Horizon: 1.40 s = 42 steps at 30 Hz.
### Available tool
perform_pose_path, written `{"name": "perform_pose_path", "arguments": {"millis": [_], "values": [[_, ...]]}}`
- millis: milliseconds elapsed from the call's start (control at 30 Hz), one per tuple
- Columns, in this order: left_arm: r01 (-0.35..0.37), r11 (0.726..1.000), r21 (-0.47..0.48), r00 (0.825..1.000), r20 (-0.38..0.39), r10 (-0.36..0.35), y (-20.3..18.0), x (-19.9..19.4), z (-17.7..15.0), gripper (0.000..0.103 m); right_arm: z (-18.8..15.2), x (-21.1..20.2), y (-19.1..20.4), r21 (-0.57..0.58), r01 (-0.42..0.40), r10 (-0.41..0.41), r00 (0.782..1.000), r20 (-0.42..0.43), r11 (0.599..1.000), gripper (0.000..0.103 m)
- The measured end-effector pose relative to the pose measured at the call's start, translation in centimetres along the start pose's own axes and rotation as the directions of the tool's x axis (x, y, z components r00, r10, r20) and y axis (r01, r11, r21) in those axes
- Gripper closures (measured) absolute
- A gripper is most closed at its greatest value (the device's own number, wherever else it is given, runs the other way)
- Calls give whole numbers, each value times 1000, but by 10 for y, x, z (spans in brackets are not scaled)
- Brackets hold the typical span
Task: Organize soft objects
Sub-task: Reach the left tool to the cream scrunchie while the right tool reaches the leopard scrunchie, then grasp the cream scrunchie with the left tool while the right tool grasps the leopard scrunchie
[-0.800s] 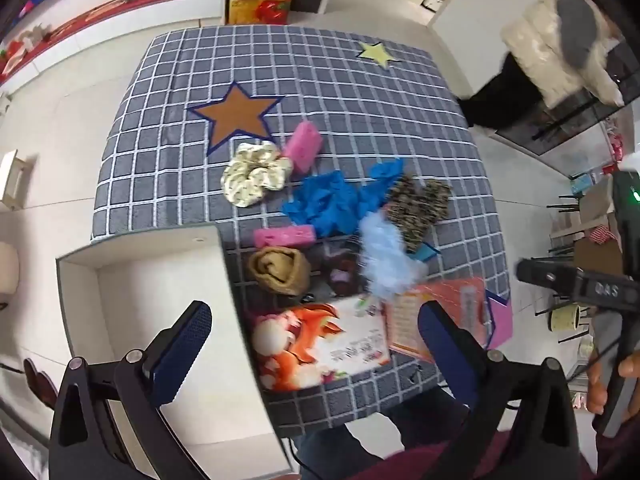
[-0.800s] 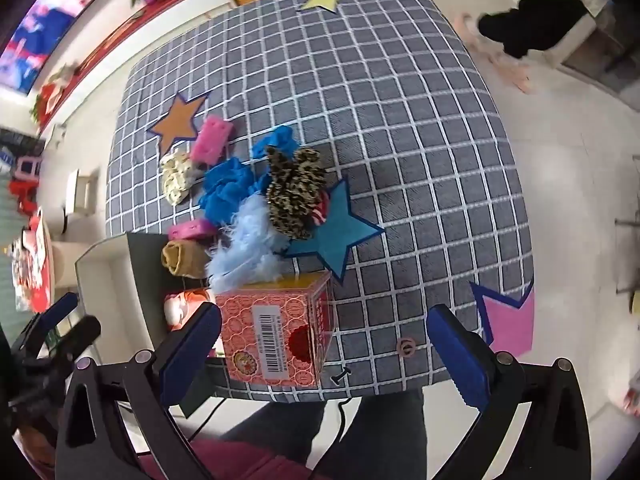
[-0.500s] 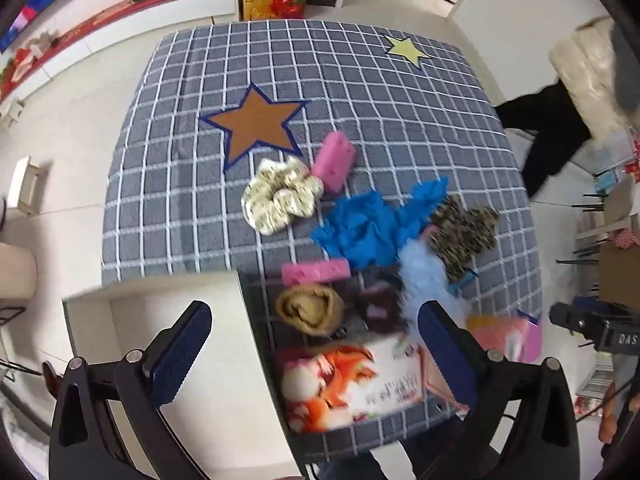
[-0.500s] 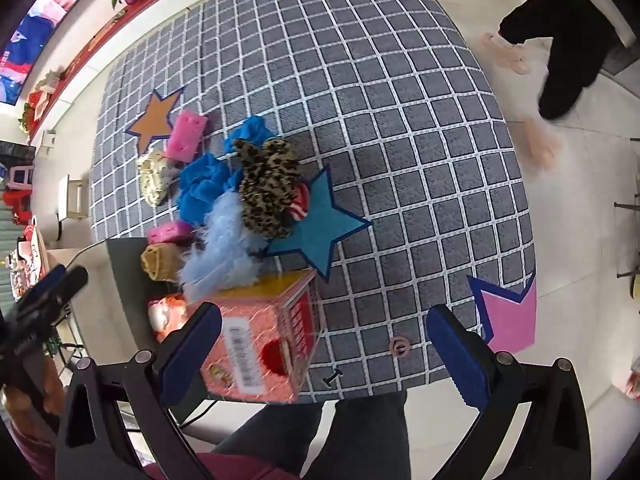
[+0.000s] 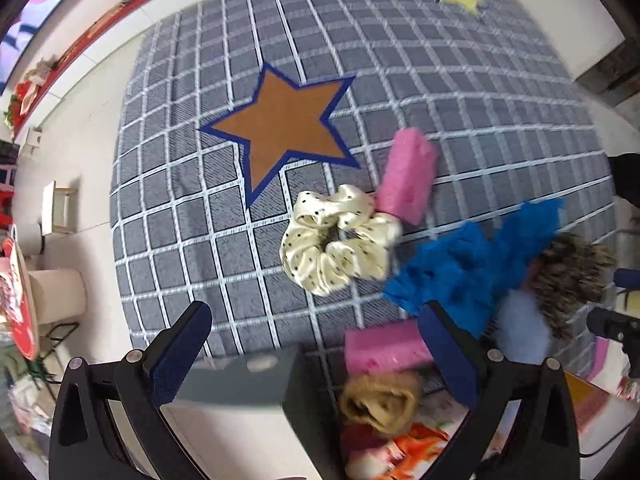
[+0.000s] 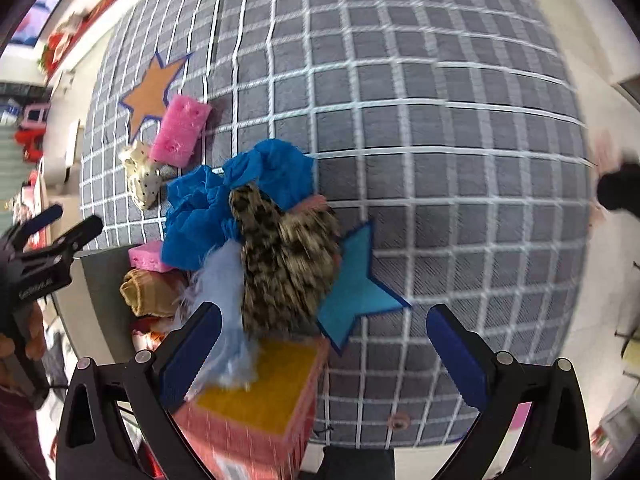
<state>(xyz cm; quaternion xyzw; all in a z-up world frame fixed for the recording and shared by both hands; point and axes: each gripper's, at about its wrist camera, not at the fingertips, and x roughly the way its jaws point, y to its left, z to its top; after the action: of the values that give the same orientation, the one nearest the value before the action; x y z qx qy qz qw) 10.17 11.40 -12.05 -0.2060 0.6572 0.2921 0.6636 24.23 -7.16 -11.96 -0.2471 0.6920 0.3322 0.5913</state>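
A: Left gripper (image 5: 316, 350) and right gripper (image 6: 324, 354) both hang with jaws spread fully, nothing between them. Soft items sit heaped near the near edge of the checked cloth (image 5: 192, 208).

B: Cream scrunchie (image 5: 336, 240) touches the pink sponge (image 5: 406, 176); blue cloth (image 6: 224, 204) lies under the leopard fabric (image 6: 284, 264).

A: Risk, as a judgement: a wide pinch snags two items, since they overlap. The grey box (image 5: 240, 380) rim could also catch a finger.

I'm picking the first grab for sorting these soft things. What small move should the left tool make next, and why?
Probably lower the left tool onto the cream dotted scrunchie. Its jaws are wide open and empty, and the scrunchie lies on the checked cloth ahead, just beyond its fingertips, touching the pink sponge.
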Motion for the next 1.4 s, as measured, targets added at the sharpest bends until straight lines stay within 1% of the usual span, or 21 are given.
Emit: {"name": "perform_pose_path", "arguments": {"millis": [100, 200, 267, 333, 367, 433, 467, 567, 600, 700, 800, 867, 933, 967, 1033, 1100, 1200, 1233, 1267, 1333, 1400], "values": [[-24, 1000, 21, 997, -68, 25, -3, 30, 11, 0, 12, 26, 7, -41, -12, 9, 998, -63, 999, 0], [-62, 998, 5, 992, -108, 62, -2, 53, 18, 0, 14, 45, 4, -52, 24, -29, 995, -97, 998, 0], [-127, 992, -19, 987, -104, 124, 5, 63, 23, 0, 13, 49, -9, -25, 54, -56, 995, -88, 998, 0], [-181, 982, -45, 982, -58, 178, 15, 63, 30, 0, 9, 47, -32, 19, 118, -116, 991, -66, 993, 0], [-194, 980, -51, 978, -84, 190, 24, 66, 23, 0, 7, 46, -45, 44, 154, -152, 987, -58, 987, 0], [-172, 983, -68, 980, -114, 164, 37, 62, 17, 0, 3, 40, -75, 110, 232, -228, 973, -48, 967, 0], [-132, 987, -86, 985, -121, 122, 46, 55, 14, 0, 0, 36, -90, 142, 237, -233, 971, -43, 961, 0], [-44, 993, -106, 995, -96, 34, 68, 40, 5, 0, -11, 25, -111, 202, 163, -164, 986, -15, 966, 0], [-34, 994, -103, 995, -96, 24, 73, 35, 2, 0, -16, 20, -113, 205, 125, -129, 992, 8, 971, 0], [-31, 995, -99, 994, -110, 20, 74, 25, 1, 0, -26, 15, -106, 161, 47, -54, 998, 40, 986, 0], [-18, 994, -109, 991, -136, 3, 53, 25, -2, 0, -31, 30, -81, 94, 4, -6, 1000, 17, 996, 0], [-9, 994, -106, 989, -151, -7, 42, 33, 0, 0, -28, 47, -61, 45, 15, -14, 1000, -6, 999, 0], [-34, 995, -98, 985, -173, 16, 33, 41, 1, 0, -28, 63, -50, 1, 54, -54, 998, -28, 999, 0], [-53, 994, -97, 984, -172, 35, 17, 47, 5, 0, -28, 71, -46, -17, 84, -85, 996, -35, 996, 0], [-77, 992, -97, 983, -175, 59, 17, 51, 9, 0, -23, 81, -42, -40, 157, -159, 987, -30, 987, 0], [-89, 990, -112, 985, -158, 71, 30, 59, 20, 0, -20, 89, -39, -27, 185, -186, 982, -21, 982, 0], [-79, 989, -128, 986, -155, 59, 34, 68, 30, 0, -8, 91, -40, -1, 166, -166, 986, -24, 986, 0], [-75, 989, -130, 986, -155, 54, 40, 73, 34, 0, -1, 85, -53, 6, 157, -157, 987, -28, 988, 0], [-72, 989, -129, 988, -145, 53, 58, 83, 41, 0, -2, 85, -57, 26, 134, -134, 991, -31, 991, 0], [-74, 989, -125, 987, -150, 55, 51, 92, 49, 0, -1, 88, -61, 27, 130, -129, 991, -21, 991, 0], [-67, 988, -139, 990, -136, 48, 43, 100, 55, 0, -2, 85, -73, 16, 152, -151, 988, -34, 988, 0]]}}
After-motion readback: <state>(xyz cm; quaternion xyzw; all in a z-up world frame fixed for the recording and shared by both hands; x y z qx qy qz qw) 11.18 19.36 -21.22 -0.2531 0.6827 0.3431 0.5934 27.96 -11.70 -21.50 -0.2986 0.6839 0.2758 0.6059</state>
